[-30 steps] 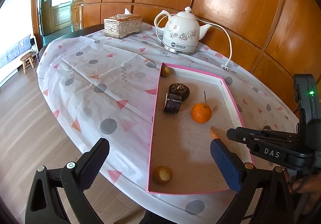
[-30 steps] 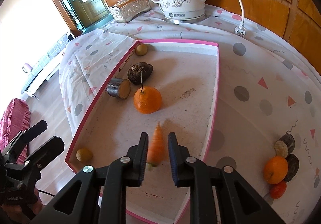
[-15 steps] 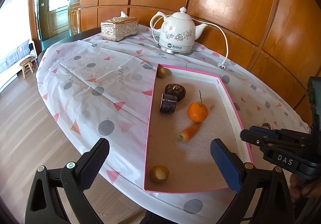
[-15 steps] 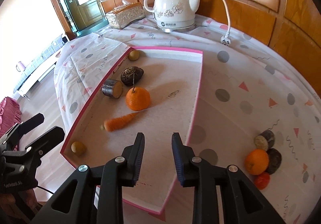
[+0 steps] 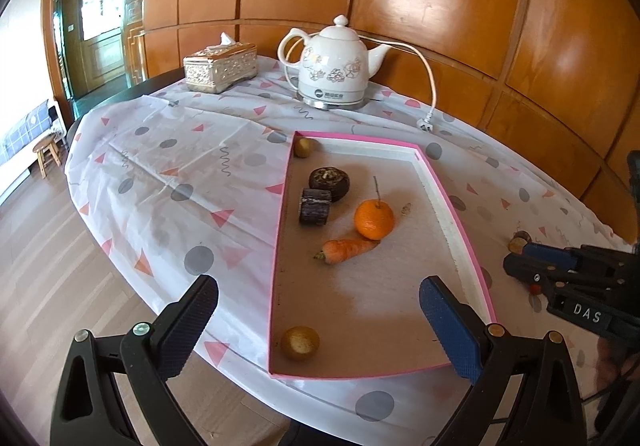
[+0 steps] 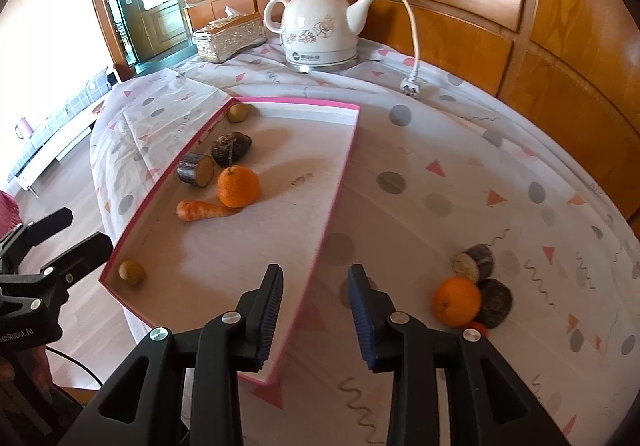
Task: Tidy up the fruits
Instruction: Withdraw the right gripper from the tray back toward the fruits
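Observation:
A pink-rimmed tray (image 5: 460,214) (image 6: 340,182) lies on the table. In it are a carrot (image 5: 346,249) (image 6: 204,209) lying against an orange (image 5: 374,218) (image 6: 237,186), two dark fruits (image 5: 329,178) (image 6: 231,147), and two small yellow-brown fruits (image 5: 300,343) (image 6: 131,271). On the cloth to the right lie another orange (image 6: 457,301) and dark fruits (image 6: 474,261). My left gripper (image 5: 316,320) is open and empty over the tray's near end. My right gripper (image 6: 316,304) is open and empty above the tray's right rim; it also shows in the left wrist view (image 5: 520,258).
A white electric kettle (image 5: 334,66) (image 6: 320,30) with cord and plug (image 5: 426,124) stands at the back, next to a tissue box (image 5: 220,66) (image 6: 230,34). Wood panelling stands behind the table. The table edge falls to the floor at the left.
My right gripper opened and let the carrot go; it now lies in the tray against the orange. The right gripper then drew back to the right, and both views pulled back.

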### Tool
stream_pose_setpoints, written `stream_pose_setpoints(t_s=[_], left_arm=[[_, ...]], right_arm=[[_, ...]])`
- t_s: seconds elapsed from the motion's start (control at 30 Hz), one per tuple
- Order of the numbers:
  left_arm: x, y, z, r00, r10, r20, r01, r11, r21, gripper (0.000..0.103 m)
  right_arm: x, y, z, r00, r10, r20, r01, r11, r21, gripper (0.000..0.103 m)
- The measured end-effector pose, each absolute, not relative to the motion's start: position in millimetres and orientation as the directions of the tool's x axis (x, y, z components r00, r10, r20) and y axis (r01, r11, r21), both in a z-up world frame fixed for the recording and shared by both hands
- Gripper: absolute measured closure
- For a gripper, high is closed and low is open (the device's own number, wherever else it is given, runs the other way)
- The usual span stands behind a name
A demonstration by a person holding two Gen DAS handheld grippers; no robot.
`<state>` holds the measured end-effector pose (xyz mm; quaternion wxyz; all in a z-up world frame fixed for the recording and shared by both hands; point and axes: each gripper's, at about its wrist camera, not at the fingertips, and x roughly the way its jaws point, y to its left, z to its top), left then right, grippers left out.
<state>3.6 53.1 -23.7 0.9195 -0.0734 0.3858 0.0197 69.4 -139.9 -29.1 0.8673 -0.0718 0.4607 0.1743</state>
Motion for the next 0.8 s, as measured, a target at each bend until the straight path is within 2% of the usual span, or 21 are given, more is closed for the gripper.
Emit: stream_pose_setpoints(t_s=[0.8], left_arm=[[6.2, 10.6, -21.8, 0.683, -0.138, -0.717, 0.096, 0.990, -0.100, 0.003]], right_arm=[[62.7, -245.6, -25.1, 0.546, 0.046, -0.836, -0.212, 0.974, -0.085, 0.069]])
